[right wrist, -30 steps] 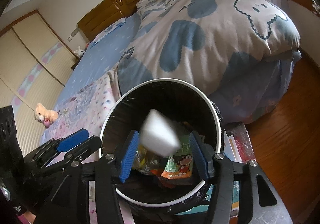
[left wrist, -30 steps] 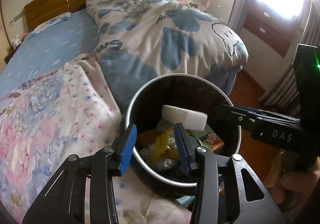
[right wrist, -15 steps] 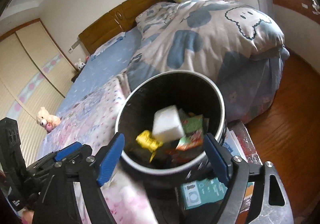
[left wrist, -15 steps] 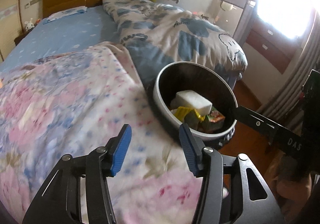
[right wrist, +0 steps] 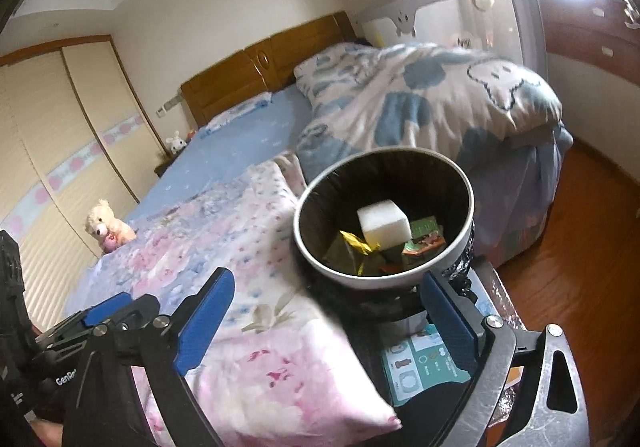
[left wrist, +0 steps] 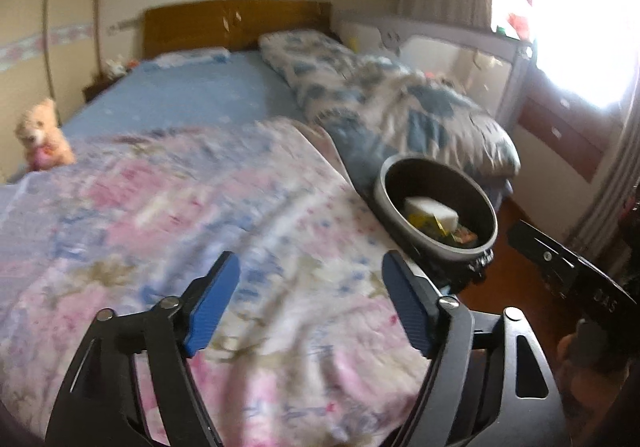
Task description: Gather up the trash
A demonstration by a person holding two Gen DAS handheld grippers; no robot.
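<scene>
two handheld grippers, each with black metal arms and ribbed blue rubber pads, are in view. the left gripper (left wrist: 310,301) has its jaws spread wide and opening further, with nothing between them, only soft, blurred floral quilt (left wrist: 180,215) beneath. the right gripper (right wrist: 334,313) is likewise spread wide, jaws opening, gripping nothing; the lower rim of the trash bin (right wrist: 316,259) shows in the gap between its pads.

in the right wrist view the bin sits at about one o'clock from the gripper, round, with a pale rim and a glossy black liner. inside lies a white foam-like block (right wrist: 383,222) with squared edges, resting on crinkled wrappers (right wrist: 424,237) in yellow, green and orange. in the left wrist view the bin is at two o'clock, just beside the quilt's edge.

under the bin, at five o'clock, lies a flat teal printed box (right wrist: 424,371). a puffy white and blue duvet (right wrist: 432,103) is heaped at twelve o'clock. a fuzzy tan teddy bear (right wrist: 106,225) sits at ten o'clock, before a wooden headboard (right wrist: 268,63).
</scene>
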